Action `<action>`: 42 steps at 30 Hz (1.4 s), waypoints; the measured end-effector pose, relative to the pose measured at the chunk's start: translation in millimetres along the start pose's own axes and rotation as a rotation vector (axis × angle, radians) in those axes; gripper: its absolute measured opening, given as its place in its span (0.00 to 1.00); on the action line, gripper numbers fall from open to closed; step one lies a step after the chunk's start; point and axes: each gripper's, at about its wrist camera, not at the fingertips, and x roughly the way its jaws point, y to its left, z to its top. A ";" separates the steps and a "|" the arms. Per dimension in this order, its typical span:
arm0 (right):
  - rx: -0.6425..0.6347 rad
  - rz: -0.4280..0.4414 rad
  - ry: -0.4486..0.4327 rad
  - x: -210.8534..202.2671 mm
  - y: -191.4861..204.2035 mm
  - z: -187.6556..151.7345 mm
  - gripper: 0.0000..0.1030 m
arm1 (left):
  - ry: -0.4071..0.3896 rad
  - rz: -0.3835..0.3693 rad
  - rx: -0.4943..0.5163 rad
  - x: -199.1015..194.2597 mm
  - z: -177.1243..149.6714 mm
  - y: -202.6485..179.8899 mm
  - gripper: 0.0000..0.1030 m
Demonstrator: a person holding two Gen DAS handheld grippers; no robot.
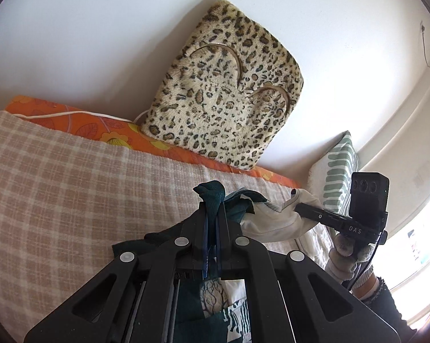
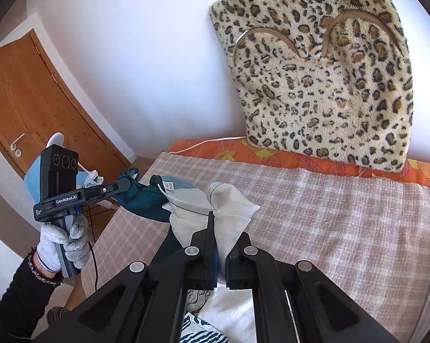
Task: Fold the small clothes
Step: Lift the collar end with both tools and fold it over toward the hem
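A small garment of dark teal and white crinkled cloth [image 2: 192,208] hangs stretched in the air between the two grippers, above the beige-and-white checked bed cover [image 2: 329,214]. The left gripper [image 1: 213,208] has its fingers pressed together on a bunched teal corner, and the right gripper [image 2: 219,228] pinches a white corner. Holding opposite corners apart probably serves to spread the piece flat before laying it down for a fold. Behind it, a furry leopard-print cushion [image 2: 323,85] leans against the white wall on an orange floral sheet [image 2: 272,153]. No container appears in either view.
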 end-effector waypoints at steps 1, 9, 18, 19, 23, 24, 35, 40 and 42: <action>-0.003 0.003 0.003 -2.9 6.2 -8.5 0.01 | 0.006 0.001 0.004 -4.6 -9.9 -1.9 0.02; -0.032 -0.029 0.051 -14.8 43.8 -86.6 0.01 | 0.078 0.005 0.028 -21.5 -91.9 -5.7 0.02; -0.081 -0.073 0.028 -21.6 61.8 -153.8 0.01 | 0.117 0.059 0.078 -30.1 -146.4 -0.2 0.02; -0.099 -0.086 0.030 -22.9 63.8 -159.0 0.01 | 0.115 0.067 0.097 -31.9 -149.4 -1.9 0.02; -0.199 -0.112 0.017 -30.2 77.0 -173.5 0.04 | 0.108 0.084 0.143 -41.0 -161.2 -2.4 0.05; -0.227 -0.117 0.016 -31.7 80.4 -176.7 0.07 | 0.118 0.084 0.144 -42.6 -164.3 -0.9 0.07; -0.345 -0.155 0.001 -79.9 106.0 -215.7 0.31 | 0.109 0.038 0.207 -97.3 -184.7 -9.9 0.21; -0.254 -0.190 0.003 -64.1 96.1 -204.1 0.33 | 0.089 0.127 0.218 -74.6 -175.6 -12.8 0.26; -0.236 -0.196 0.032 -48.7 93.5 -202.4 0.33 | 0.129 0.170 0.269 -55.2 -180.6 -15.6 0.26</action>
